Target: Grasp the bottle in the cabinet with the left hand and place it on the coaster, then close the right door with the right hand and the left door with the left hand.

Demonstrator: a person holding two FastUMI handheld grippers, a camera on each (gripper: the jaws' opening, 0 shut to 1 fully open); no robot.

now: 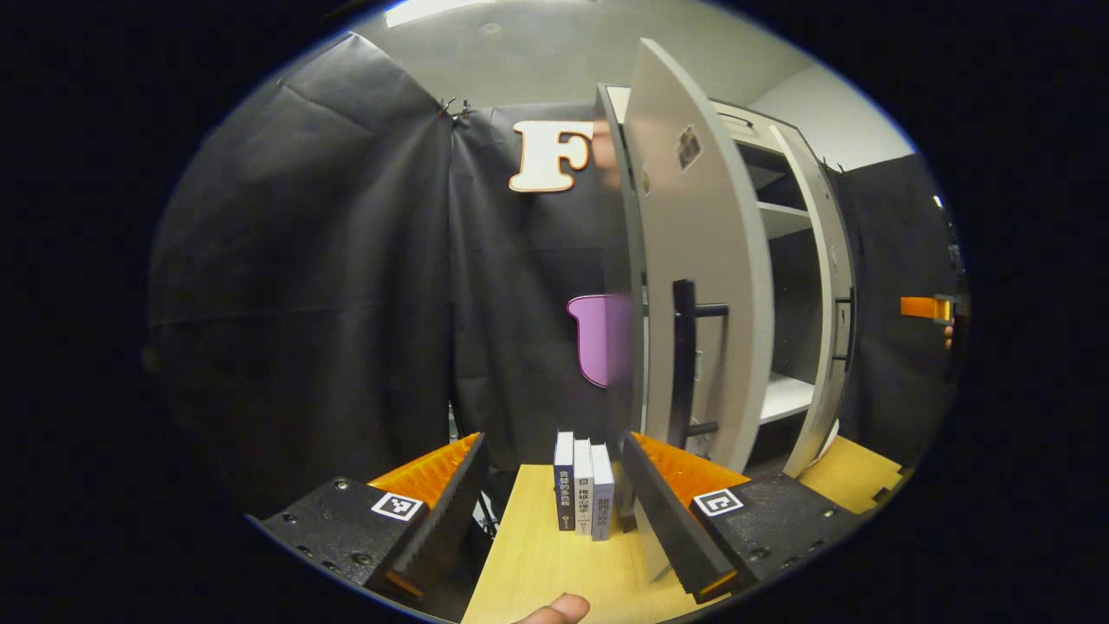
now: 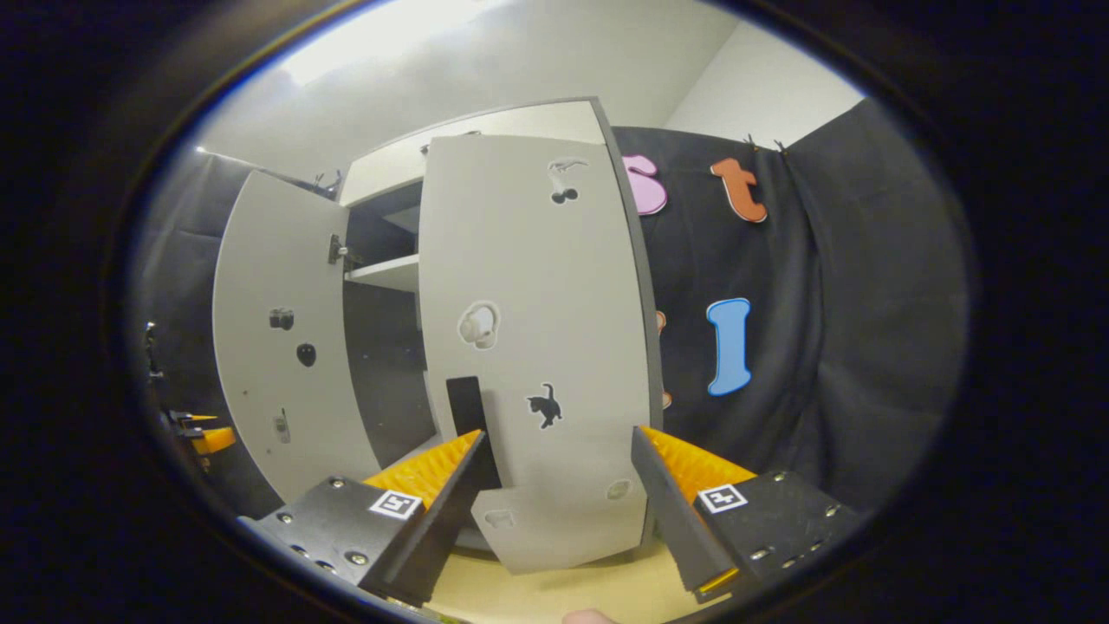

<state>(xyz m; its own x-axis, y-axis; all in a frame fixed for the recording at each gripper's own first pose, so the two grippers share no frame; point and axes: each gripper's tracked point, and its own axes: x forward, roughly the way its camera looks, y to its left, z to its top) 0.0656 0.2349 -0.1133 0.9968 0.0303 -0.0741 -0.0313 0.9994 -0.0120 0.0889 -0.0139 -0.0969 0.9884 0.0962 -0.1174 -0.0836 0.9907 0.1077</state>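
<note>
The grey cabinet [image 1: 784, 394] stands on a wooden table with both doors ajar. In the left gripper view the left door [image 1: 702, 260] is seen almost edge-on, its black handle [image 1: 684, 364] facing me, and the right door [image 1: 823, 286] stands beyond it. My left gripper [image 1: 552, 451] is open with nothing between its fingers, and its right finger [image 1: 667, 503] lies just in front of the left door's lower edge. In the right gripper view the right door [image 2: 537, 286], dotted with stickers, stands close ahead of my open right gripper [image 2: 556, 433]. The left door [image 2: 277, 347] swings out at the left.
Three books [image 1: 582, 485] stand upright on the wooden table [image 1: 554, 563] just left of the cabinet. A pale round edge [image 1: 829, 438] peeks out behind the right door's foot. The other gripper [image 1: 925, 307] hangs at the far right. Black cloth walls surround the table.
</note>
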